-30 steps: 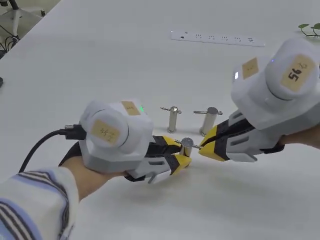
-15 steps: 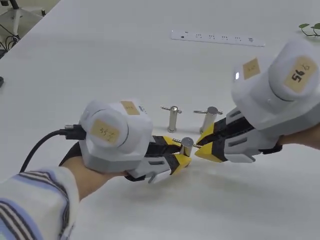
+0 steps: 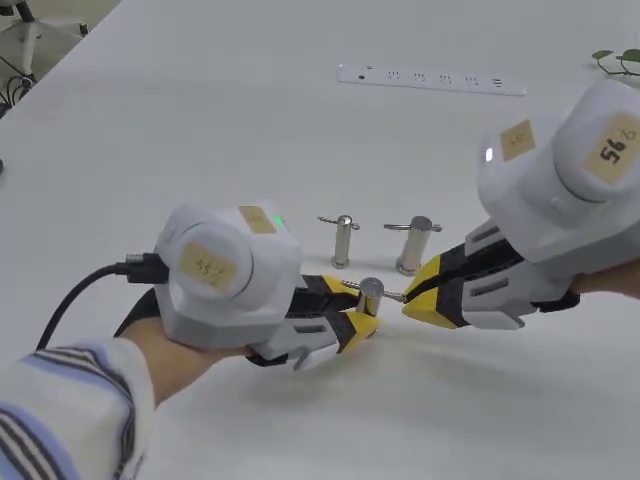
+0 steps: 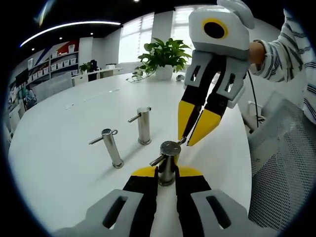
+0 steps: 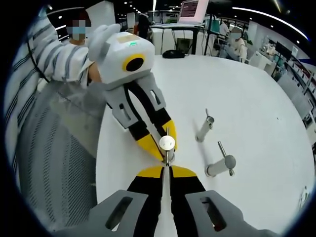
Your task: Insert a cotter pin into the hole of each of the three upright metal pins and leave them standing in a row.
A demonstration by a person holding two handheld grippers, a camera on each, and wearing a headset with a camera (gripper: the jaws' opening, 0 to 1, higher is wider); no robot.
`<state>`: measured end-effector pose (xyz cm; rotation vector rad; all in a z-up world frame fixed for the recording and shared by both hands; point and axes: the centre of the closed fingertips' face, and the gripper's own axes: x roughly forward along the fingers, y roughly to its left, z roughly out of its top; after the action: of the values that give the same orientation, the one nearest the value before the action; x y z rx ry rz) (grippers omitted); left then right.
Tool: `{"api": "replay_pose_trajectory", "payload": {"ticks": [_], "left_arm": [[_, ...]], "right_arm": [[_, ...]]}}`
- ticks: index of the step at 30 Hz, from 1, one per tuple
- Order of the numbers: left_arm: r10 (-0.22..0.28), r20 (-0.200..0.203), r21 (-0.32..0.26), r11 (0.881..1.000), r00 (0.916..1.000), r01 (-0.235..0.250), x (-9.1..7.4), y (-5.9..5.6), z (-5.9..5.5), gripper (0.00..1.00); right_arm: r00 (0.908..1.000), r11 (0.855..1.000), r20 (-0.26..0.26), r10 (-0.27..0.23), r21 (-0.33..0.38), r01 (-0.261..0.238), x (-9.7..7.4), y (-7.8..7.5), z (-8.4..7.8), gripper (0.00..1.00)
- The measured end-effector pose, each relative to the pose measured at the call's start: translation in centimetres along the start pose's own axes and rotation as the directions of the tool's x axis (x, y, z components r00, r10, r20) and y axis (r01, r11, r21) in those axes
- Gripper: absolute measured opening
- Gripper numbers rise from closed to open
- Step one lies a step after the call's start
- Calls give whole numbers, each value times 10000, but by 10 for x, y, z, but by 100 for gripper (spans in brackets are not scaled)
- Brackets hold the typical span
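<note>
Steel pin (image 3: 371,292), nearest the near edge of the tabletop (image 3: 200,120), stands upright. The left tongs (image 3: 365,315) are clamped on its lower shaft, judged a brace so it neither tips nor turns while threaded. The right tongs (image 3: 410,300) are closed on the looped end of the cotter pin (image 3: 392,294), held level and in line with the hole. In the left gripper view the straight end pokes out of the pin's other side, so insertion looks nearly or fully home.

Just behind stand the second pin (image 3: 342,240) and third pin (image 3: 412,243), upright and side by side, each with a cotter through its head. The braced pin sits forward of that pair, so it probably needs nudging into the row. A white power strip (image 3: 430,78) lies toward the far edge, well apart.
</note>
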<state>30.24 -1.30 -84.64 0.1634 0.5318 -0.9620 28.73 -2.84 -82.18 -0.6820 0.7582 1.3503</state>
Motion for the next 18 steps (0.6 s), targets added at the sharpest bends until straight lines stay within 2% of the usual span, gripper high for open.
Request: {"api": "replay_pose_trajectory", "payload": {"ticks": [18], "left_arm": [[21,126,-184,9998,9999,-19,1,0,0,12]], "right_arm": [[9998,9992,173,21,399,-28,5,-1,10,5]]}}
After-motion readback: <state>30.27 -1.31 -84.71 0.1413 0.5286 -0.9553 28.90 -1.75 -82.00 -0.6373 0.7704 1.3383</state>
